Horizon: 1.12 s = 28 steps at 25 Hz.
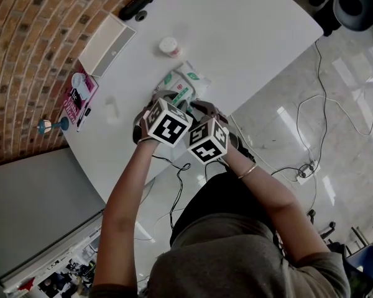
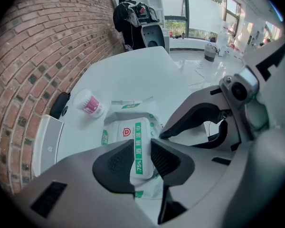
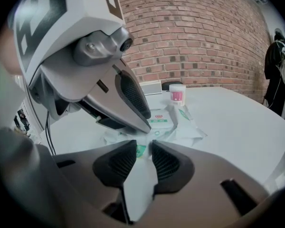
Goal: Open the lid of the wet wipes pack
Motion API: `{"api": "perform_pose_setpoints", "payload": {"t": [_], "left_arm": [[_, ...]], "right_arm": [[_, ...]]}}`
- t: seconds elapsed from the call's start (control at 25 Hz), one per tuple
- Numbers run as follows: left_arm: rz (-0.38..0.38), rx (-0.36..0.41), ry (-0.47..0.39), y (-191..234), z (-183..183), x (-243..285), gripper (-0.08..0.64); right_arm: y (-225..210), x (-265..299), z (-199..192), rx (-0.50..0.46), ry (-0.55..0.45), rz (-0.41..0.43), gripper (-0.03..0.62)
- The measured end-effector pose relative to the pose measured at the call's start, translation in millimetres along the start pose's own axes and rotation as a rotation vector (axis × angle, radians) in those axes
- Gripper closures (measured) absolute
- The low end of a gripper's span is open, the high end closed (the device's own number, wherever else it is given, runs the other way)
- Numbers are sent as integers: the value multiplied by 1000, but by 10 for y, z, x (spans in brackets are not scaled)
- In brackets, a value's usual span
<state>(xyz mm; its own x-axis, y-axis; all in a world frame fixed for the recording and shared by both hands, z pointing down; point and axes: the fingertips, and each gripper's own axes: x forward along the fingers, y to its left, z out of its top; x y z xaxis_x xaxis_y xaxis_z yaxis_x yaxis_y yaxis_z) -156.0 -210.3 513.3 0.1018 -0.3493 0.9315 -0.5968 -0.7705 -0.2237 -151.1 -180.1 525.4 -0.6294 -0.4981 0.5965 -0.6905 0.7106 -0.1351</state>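
White pack (image 2: 126, 134) with green stripe and red shield; white table (image 1: 248, 36); red-brown brick wall (image 1: 25, 54); pink-labelled cup (image 2: 89, 103).

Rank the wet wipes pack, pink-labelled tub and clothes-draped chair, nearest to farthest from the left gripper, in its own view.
1. wet wipes pack, between the jaws of the left gripper.
2. pink-labelled tub, beyond the pack, to the left.
3. clothes-draped chair, far back, upper middle.

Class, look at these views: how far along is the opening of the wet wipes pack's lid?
Done: both grippers are at the pack on the table. In hand: the left gripper has parted jaws over the lid; the right gripper has parted jaws astride the pack's near edge. Still to do: the lid lies flat, shut, and needs lifting.
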Motion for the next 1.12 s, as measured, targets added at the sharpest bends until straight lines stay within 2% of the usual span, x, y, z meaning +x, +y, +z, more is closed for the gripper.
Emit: {"api": "perform_pose_setpoints", "payload": {"t": [0.4,0.72,1.12], "left_arm": [[-23,-17,-12,-8,14,-24,466],[-87,-76,-30,-20,5,-25,469],[-165,-91,-35,7,8,-27,469]], "right_arm": [[1,14,-19,-25,18,-8,499],[-1,18,-30,-38,25,-11,509],[-1,28,-30,-40,32,-12,512]]}}
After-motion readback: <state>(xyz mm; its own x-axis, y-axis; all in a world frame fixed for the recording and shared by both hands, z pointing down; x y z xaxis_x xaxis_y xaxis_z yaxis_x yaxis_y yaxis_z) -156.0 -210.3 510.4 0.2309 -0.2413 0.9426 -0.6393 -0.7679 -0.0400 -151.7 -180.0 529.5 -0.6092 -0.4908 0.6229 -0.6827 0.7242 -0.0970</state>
